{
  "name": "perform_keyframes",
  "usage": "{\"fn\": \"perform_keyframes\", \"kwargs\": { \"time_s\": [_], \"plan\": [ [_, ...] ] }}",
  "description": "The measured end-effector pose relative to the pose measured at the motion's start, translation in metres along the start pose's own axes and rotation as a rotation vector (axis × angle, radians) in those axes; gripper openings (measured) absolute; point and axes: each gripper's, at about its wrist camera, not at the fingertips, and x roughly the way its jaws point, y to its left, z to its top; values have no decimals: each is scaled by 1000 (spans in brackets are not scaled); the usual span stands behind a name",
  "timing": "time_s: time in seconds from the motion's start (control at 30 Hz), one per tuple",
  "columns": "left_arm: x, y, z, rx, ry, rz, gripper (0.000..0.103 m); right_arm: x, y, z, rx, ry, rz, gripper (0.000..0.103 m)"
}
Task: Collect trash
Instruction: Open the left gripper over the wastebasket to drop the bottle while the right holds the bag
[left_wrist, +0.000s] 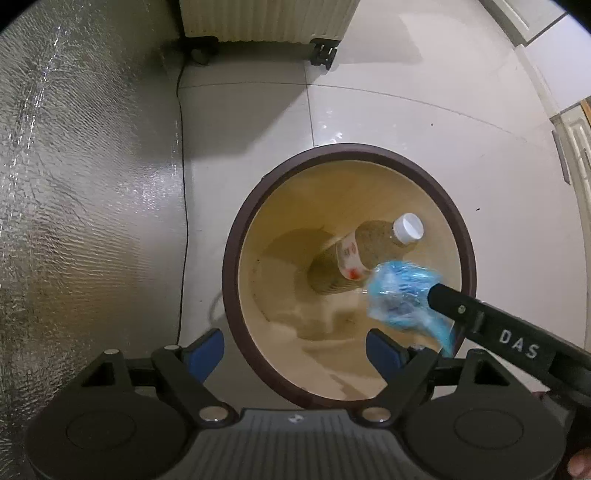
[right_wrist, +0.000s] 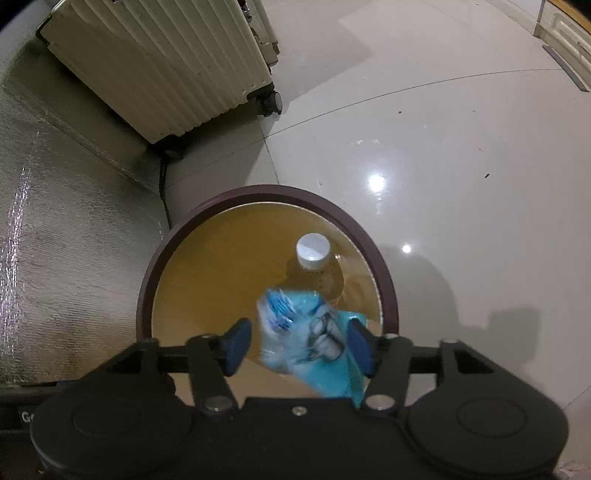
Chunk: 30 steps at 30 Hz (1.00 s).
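Tiled floor, suitcase behind bin; both tongs open, wrapper loose

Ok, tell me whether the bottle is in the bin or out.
In. The capped bottle leans inside the brown-rimmed bin, cap up against its wall.

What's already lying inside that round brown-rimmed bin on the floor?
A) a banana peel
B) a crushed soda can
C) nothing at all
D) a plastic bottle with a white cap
D: both wrist views show a bottle with a white cap lying inside the bin, while a blue wrapper sits between the right gripper jaws above the opening.
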Motion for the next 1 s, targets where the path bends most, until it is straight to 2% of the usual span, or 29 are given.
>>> {"fn": "perform_keyframes", "kwargs": {
  "time_s": [0.43, 0.53, 0.77, 1.0],
  "plan": [
    [5, -2, 0, 37, 26, 39, 91, -8, -9, -3, -51, 19, -58, 70],
    [2, 0, -2, 41, 16, 57, 95, -14, -10, -4, -79, 10, -60, 75],
    [-12, 3, -8, 18, -19, 62, 102, -31, -19, -5, -88, -23, -73, 99],
    [-23, 4, -19, 26, -53, 92, 103, -45, -25, -10, -129, -41, -109, 103]
  ]
}}
